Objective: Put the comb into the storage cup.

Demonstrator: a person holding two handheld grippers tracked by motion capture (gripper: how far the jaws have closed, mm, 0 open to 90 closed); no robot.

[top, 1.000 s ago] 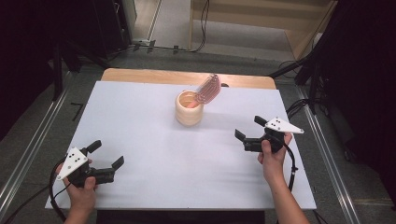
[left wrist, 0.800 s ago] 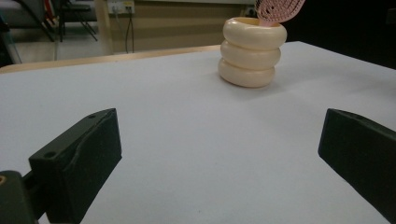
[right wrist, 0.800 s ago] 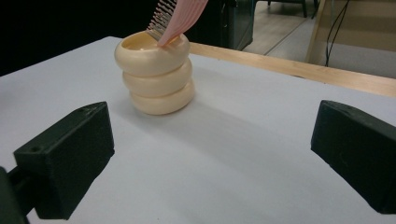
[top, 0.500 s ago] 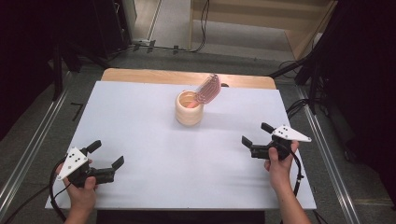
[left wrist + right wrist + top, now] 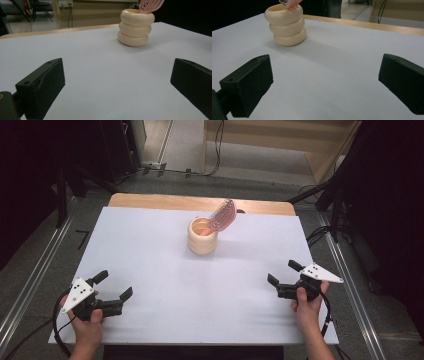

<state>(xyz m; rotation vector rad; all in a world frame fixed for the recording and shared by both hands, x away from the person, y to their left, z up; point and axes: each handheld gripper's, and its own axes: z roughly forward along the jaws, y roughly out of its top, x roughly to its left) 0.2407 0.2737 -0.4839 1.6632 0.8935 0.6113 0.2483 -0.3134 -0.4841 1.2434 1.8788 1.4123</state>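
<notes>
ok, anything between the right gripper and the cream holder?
Nothing: bare white table runs from the open right gripper to the cream holder in the right gripper view.

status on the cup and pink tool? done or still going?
Looks done: the pink slotted tool stands tilted inside the cream ribbed cup. In hand: nothing; the left claw and right claw are both open and empty, apart from the cup near the table's front edge. Nothing visibly left.
</notes>
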